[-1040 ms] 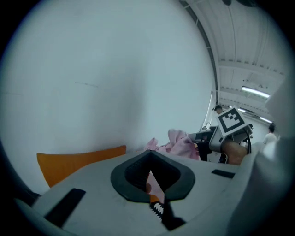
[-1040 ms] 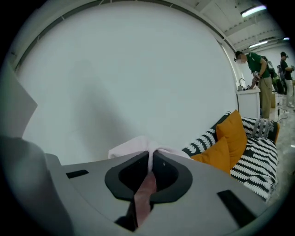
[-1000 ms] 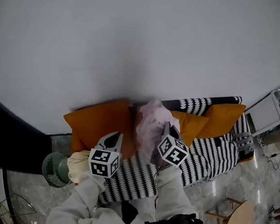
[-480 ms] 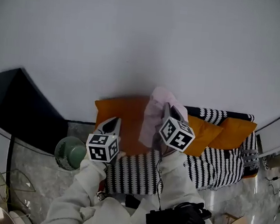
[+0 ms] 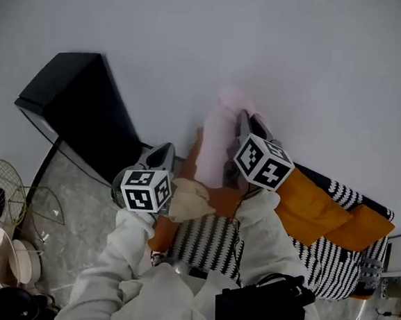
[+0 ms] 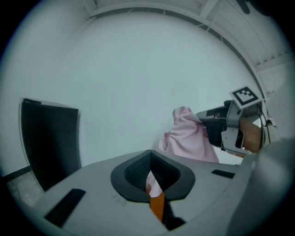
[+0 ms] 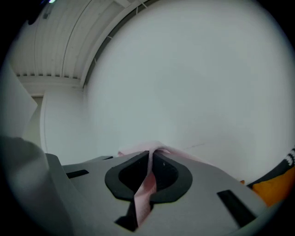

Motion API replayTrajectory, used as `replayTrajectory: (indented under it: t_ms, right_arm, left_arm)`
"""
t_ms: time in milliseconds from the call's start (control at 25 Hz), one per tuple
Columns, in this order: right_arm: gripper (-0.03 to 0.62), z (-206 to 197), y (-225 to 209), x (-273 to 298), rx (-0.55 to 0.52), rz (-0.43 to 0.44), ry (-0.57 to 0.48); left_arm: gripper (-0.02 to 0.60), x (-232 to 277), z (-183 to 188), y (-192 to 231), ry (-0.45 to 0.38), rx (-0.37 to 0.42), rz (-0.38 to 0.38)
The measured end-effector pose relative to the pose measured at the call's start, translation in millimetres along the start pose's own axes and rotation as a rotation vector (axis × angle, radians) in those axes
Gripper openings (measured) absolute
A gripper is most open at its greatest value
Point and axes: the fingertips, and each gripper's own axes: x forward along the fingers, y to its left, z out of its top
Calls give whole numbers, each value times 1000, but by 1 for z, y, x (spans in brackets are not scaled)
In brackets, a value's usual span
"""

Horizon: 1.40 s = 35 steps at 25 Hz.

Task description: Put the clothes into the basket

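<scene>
Both aimed near level | right gripper pinches pink garment | left gripper narrow, empty

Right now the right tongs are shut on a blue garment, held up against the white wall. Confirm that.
Wrong in one respect: the garment is pink, not blue. The right tongs are shut on it, held up against the white wall. The right gripper view shows the pink fabric pinched between the jaws.

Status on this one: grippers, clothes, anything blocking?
Right gripper shut on pink garment, held high. Left gripper shut, empty. Cream cloth on sofa. No obstruction seen.
</scene>
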Motion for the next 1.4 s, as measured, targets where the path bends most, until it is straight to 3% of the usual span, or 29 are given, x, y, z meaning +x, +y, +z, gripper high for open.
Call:
replayTrajectory:
  t_ms: [320, 800, 1160, 1400]
  right_arm:
    - [35, -26, 128, 44, -42, 252, 62]
    - [35, -144, 244, 69, -12, 425, 215]
    - [35, -294, 256, 88, 7, 419, 390]
    - [35, -382, 255, 90, -14, 380, 506]
  left_arm:
    - [0, -76, 8, 98, -87, -50, 235]
    - [0, -164, -30, 223, -104, -117, 446]
    - [0, -185, -139, 303, 0, -241, 528]
    - [0, -183, -200, 341, 85, -279, 533]
